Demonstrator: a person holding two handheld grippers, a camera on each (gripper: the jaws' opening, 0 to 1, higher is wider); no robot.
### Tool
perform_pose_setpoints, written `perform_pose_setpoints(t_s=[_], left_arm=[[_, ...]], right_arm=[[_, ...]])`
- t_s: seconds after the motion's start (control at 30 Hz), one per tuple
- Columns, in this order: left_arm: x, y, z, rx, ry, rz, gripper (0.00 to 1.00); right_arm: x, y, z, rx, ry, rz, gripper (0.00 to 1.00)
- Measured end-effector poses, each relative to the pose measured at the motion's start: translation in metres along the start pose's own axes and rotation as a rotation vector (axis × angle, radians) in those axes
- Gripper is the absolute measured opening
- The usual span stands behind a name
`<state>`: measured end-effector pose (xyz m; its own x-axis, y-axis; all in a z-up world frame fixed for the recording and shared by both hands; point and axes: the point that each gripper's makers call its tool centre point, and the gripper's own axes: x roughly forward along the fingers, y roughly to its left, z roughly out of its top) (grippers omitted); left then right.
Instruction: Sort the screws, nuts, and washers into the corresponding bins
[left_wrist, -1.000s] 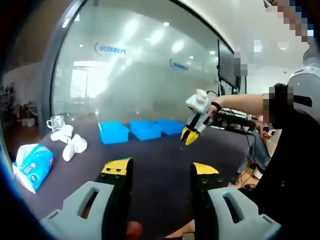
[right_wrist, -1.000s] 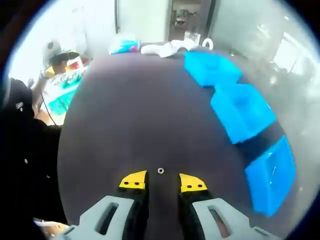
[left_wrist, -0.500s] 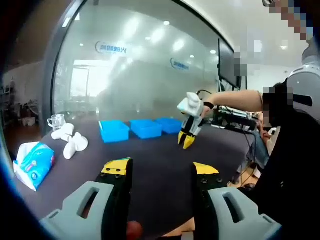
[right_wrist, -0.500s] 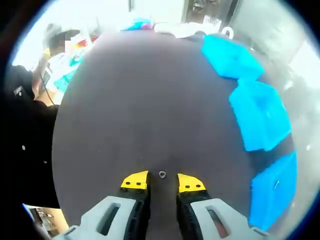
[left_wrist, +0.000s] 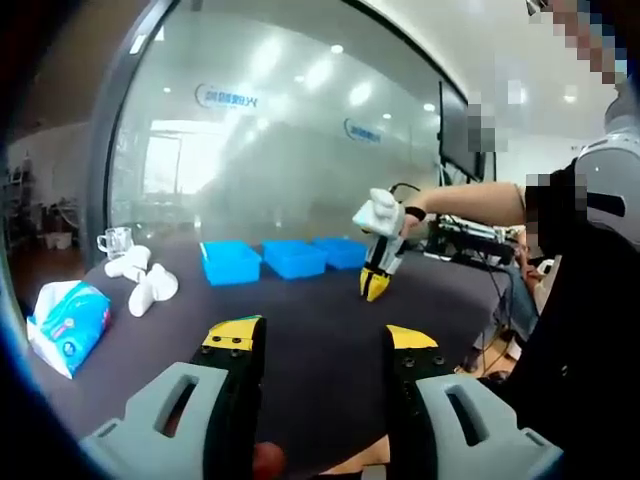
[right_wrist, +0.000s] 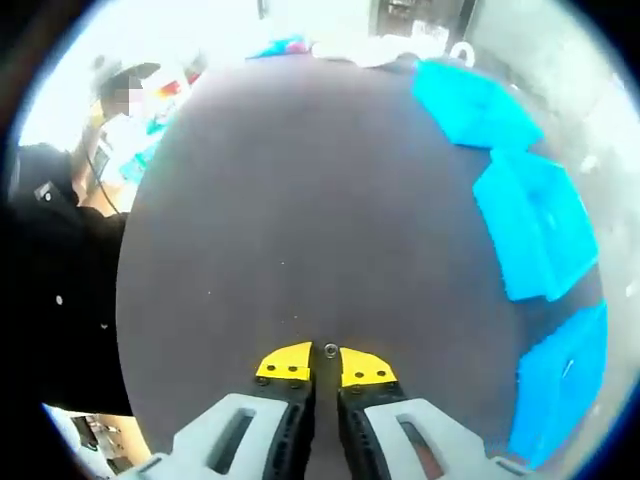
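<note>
A small ring-shaped metal nut (right_wrist: 330, 350) lies on the dark table (right_wrist: 300, 200), right at the tips of my right gripper (right_wrist: 328, 364). Its yellow-tipped jaws have drawn in close on either side of the nut. In the left gripper view the right gripper (left_wrist: 375, 285) points down at the table, held by a person's outstretched arm. Three blue bins (right_wrist: 470, 105) (right_wrist: 535, 225) (right_wrist: 560, 380) stand in a row along the right; the nearest holds a small part. My left gripper (left_wrist: 322, 338) hovers open over the near table with nothing between its fingers.
The blue bins (left_wrist: 230, 263) line up before a glass wall. A blue tissue pack (left_wrist: 65, 315), white objects (left_wrist: 148, 285) and a glass cup (left_wrist: 115, 242) sit at the left. A person in dark clothing (right_wrist: 50, 250) stands by the table's edge.
My right gripper's jaws have narrowed from a wide gap to a close pinch around the nut, and the gripper has come lower toward the table. The left gripper stays still and open.
</note>
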<state>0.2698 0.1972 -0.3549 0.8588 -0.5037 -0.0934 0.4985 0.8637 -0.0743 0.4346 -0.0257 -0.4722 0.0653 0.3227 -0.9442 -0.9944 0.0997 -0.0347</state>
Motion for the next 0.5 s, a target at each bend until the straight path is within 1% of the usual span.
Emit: perform_pose_setpoints(t_s=[0.03,0.1,0.23,0.37,0.5], left_arm=[[0.000,0.000,0.000,-0.001,-0.001,0.000,0.45],[-0.001,0.000,0.001,-0.001,-0.002,0.001,0.45],[-0.001,-0.001,0.002,0.003,-0.004,0.000,0.45],[-0.001,-0.002,0.003,0.007,-0.005,0.000,0.45],[-0.001,-0.003,0.005,0.010,-0.007,0.000,0.45]], right_arm=[[0.000,0.000,0.000,-0.017,0.002,-0.010,0.04],[-0.001,0.003,0.001,-0.022,0.003,-0.007,0.01],[-0.001,0.003,0.000,-0.038,0.002,-0.021,0.01],[-0.005,0.004,-0.001,-0.028,-0.012,-0.021,0.01],[-0.012,0.006,0.000,-0.018,-0.041,-0.025,0.01]])
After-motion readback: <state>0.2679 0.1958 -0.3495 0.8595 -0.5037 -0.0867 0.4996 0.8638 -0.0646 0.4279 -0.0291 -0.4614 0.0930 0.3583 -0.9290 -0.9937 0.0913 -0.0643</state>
